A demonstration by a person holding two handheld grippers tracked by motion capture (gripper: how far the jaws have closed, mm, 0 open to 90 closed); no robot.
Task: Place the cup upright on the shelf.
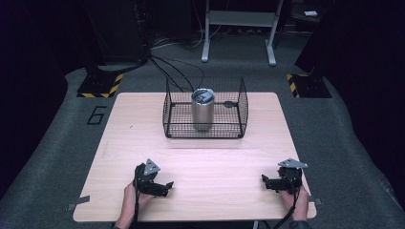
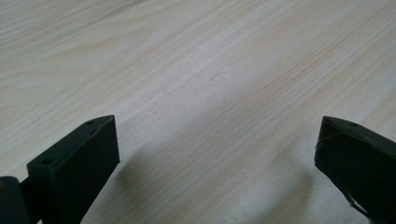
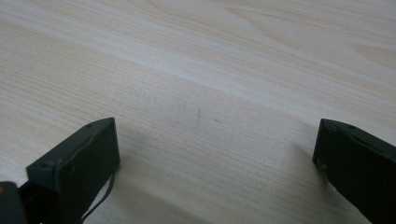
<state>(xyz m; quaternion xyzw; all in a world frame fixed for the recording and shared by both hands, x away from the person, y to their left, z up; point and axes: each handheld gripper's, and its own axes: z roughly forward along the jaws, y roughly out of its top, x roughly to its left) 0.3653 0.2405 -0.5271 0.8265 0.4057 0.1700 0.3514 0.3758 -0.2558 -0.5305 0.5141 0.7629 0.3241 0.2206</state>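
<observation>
table (image 1: 143,143) bare up front, wire basket (image 1: 177,119) at its far middle with steel tumbler (image 1: 202,110) upright inside, likely rigid, slick, top-heavy, so grip mid-wall; left gripper (image 1: 160,186) and right gripper (image 1: 268,181) rest near edge, jaws apart, empty.

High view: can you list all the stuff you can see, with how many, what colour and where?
tumbler: 1, silver metal, upright inside the basket
wire basket: 1, black, far middle of the table
table: 1, light wood, centre of the floor
hazard-striped bases: 2, black and yellow, floor beyond the table's far corners
stand: 1, pale grey, floor at the back
left gripper: 1, black, open, near left of the table
right gripper: 1, black, open, near right of the table
hands: 2, at the near edge, holding the grippers
</observation>
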